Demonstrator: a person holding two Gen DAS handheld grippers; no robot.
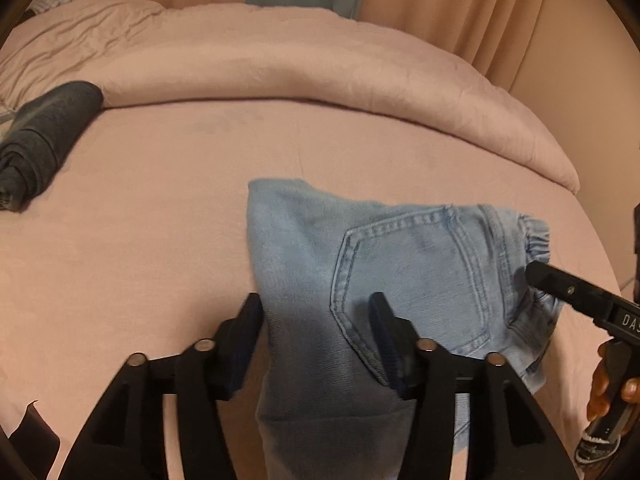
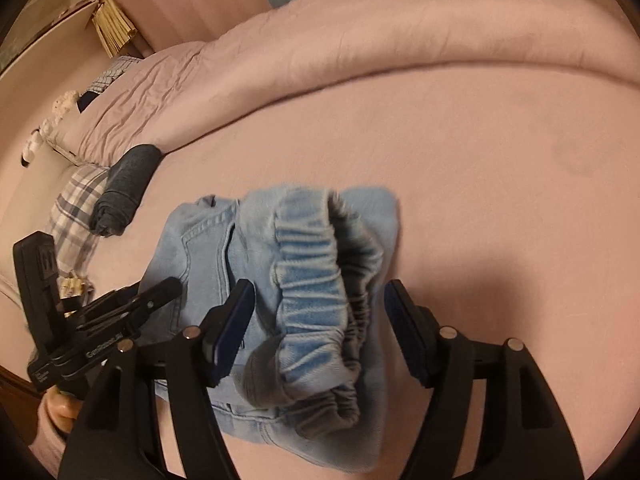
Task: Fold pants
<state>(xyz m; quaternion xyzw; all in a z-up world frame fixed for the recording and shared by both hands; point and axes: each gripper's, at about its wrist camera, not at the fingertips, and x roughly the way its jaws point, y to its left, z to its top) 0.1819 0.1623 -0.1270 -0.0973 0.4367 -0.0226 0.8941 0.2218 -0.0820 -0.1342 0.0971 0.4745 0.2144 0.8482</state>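
Light blue denim pants (image 1: 400, 264) lie folded into a small bundle on the pink bed sheet (image 1: 160, 240), back pocket up. My left gripper (image 1: 316, 308) is open just above their near edge, fingers straddling the fabric. The right gripper (image 1: 536, 272) reaches in from the right and touches the elastic waistband. In the right wrist view the pants (image 2: 304, 280) sit between the fingers of my open right gripper (image 2: 320, 292), the gathered waistband on top. The left gripper (image 2: 160, 292) shows at the left, over the pocket side.
A rolled dark blue garment (image 1: 44, 136) (image 2: 124, 184) lies at the left of the bed. A bunched pink duvet (image 1: 320, 68) runs across the far side. A plaid cloth (image 2: 76, 208) and pillows lie beyond it. Curtains (image 1: 480, 12) hang behind.
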